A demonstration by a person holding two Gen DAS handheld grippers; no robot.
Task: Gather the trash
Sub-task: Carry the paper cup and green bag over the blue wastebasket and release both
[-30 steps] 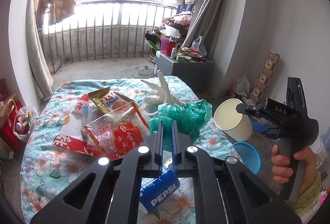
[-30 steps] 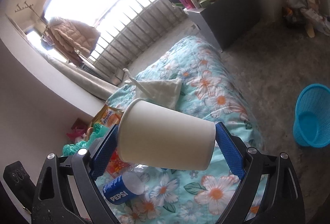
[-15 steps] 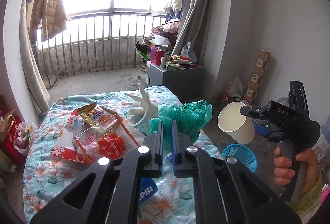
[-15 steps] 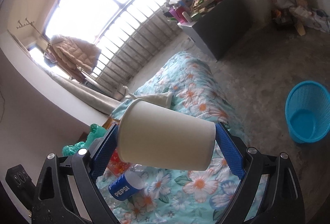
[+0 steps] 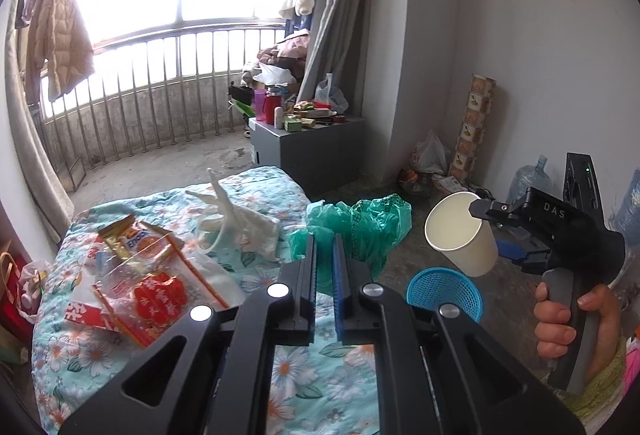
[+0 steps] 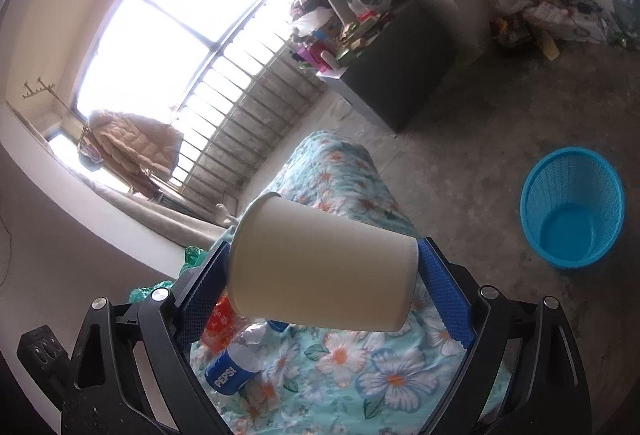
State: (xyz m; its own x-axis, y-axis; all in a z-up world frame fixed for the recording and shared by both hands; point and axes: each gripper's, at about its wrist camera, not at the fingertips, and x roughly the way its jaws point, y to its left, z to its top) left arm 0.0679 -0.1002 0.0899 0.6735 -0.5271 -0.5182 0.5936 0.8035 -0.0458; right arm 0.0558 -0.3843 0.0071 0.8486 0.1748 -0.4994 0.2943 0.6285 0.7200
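Above bare floor, right hand-held gripper point(image 6: 320, 267) clamps paper cup point(image 6: 320, 263) crosswise.

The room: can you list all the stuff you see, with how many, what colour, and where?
paper cup: 1, cream, in right hand-held gripper
basket: 1, blue, on floor beside bed
bag: 1, green, in left hand-held gripper
Pepsi bottle: 1, blue label, on bed
snack wrappers: several, red and gold, on bed
glove: 1, white, on bed
bed: 1, teal floral
cabinet: 1, grey, by wall
jacket: 1, beige, hanging at window
hand: 1, holding right gripper
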